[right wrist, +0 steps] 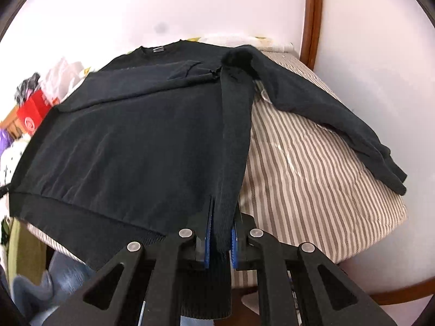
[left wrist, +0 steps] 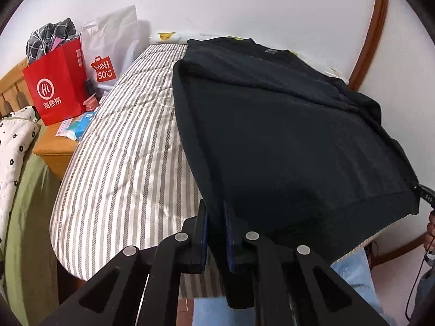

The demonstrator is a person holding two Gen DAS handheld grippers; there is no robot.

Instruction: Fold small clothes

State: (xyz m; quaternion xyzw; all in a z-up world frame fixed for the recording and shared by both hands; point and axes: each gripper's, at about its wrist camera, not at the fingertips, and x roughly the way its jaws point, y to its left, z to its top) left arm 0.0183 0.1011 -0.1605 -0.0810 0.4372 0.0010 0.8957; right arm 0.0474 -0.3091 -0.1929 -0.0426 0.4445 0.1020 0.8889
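Black sweater [left wrist: 285, 135] spread on striped bed [left wrist: 130, 146], hem at 6 o'clock, both bottom corners pinched by nearly closed jaws of left gripper [left wrist: 216, 233] and right gripper [right wrist: 221, 233], probably for folding hem toward collar.

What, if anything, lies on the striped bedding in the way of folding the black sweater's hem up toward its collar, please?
Nothing visible does. The left gripper and right gripper each pinch a hem corner of the black sweater. One sleeve lies folded across the chest; the other sleeve trails onto the striped bedding, beside the fold path.
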